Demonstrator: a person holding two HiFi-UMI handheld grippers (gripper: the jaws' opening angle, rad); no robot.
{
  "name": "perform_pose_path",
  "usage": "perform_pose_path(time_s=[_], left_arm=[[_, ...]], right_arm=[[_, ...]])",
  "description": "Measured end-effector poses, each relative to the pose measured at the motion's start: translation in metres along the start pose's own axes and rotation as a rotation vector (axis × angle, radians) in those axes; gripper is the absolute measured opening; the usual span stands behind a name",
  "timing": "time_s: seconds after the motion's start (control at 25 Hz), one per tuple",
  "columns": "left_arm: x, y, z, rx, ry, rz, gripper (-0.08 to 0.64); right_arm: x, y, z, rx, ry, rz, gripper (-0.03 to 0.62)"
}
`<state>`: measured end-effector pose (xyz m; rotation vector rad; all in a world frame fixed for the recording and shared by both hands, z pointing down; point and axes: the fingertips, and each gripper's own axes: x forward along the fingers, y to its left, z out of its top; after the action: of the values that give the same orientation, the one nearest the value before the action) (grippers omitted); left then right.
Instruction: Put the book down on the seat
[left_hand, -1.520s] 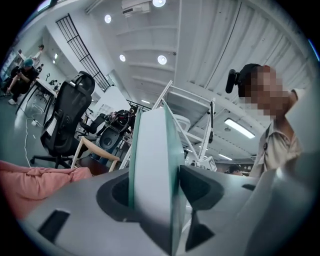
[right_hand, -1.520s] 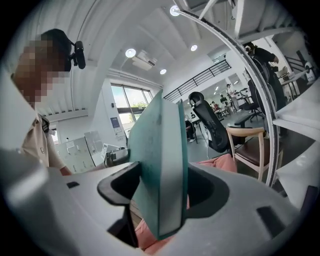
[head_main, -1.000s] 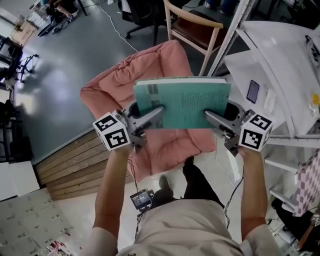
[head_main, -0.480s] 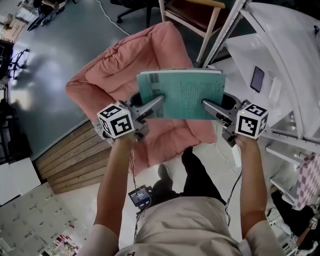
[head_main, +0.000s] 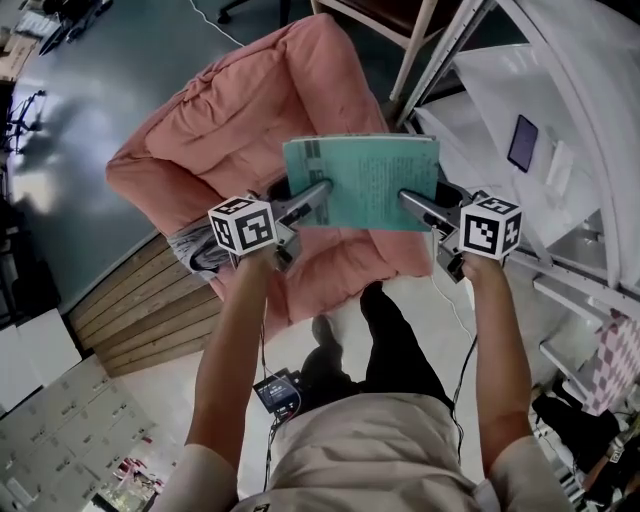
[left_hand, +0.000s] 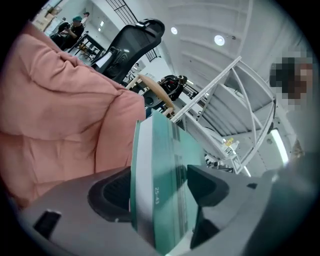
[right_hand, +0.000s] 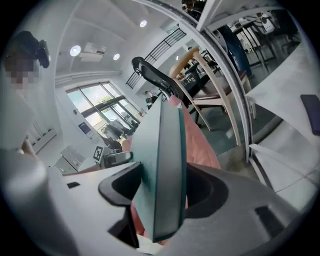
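A thick teal book (head_main: 365, 185) is held flat between both grippers, just above the front of a pink cushioned seat (head_main: 230, 120). My left gripper (head_main: 318, 198) grips its left edge and my right gripper (head_main: 408, 200) its right edge. In the left gripper view the book (left_hand: 160, 165) stands edge-on between the jaws, which touch both covers; these jaws have just been opening. In the right gripper view the book (right_hand: 167, 165) fills the gap between the jaws, which have just been closing on it. The pink cushion (left_hand: 55, 115) lies close behind.
A wooden chair (head_main: 415, 40) stands behind the seat. White metal shelving (head_main: 560, 150) with a dark phone (head_main: 522, 143) is at the right. Wooden planking (head_main: 130, 320) lies left of the person's legs. A black office chair (left_hand: 130, 45) stands farther back.
Both grippers have sunk with the book toward the pink seat, staying level with each other. The book now sits lower over the cushion's front part.
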<state>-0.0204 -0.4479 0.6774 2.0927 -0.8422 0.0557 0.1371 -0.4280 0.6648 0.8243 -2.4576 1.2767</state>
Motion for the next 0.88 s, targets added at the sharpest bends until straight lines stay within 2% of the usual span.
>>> perform_pose_path(time_s=[0.28, 0.48, 0.68, 0.8, 0.88], left_arm=[[0.045, 0.041, -0.058, -0.079, 0.077, 0.059, 0.318], [0.057, 0.074, -0.089, -0.146, 0.114, 0.105, 0.322], [0.067, 0.112, -0.128, -0.127, 0.213, 0.199, 0.319], [0.076, 0.125, -0.158, -0.243, 0.220, 0.176, 0.319], [0.079, 0.134, -0.178, -0.275, 0.249, 0.189, 0.319]], right_arm=[[0.007, -0.063, -0.041, 0.082, 0.056, -0.031, 0.242], [0.023, -0.088, -0.061, 0.121, 0.089, -0.063, 0.236], [0.043, -0.101, -0.078, 0.055, 0.143, -0.107, 0.187], [0.055, -0.113, -0.090, 0.041, 0.178, -0.129, 0.187], [0.063, -0.119, -0.098, 0.038, 0.201, -0.137, 0.187]])
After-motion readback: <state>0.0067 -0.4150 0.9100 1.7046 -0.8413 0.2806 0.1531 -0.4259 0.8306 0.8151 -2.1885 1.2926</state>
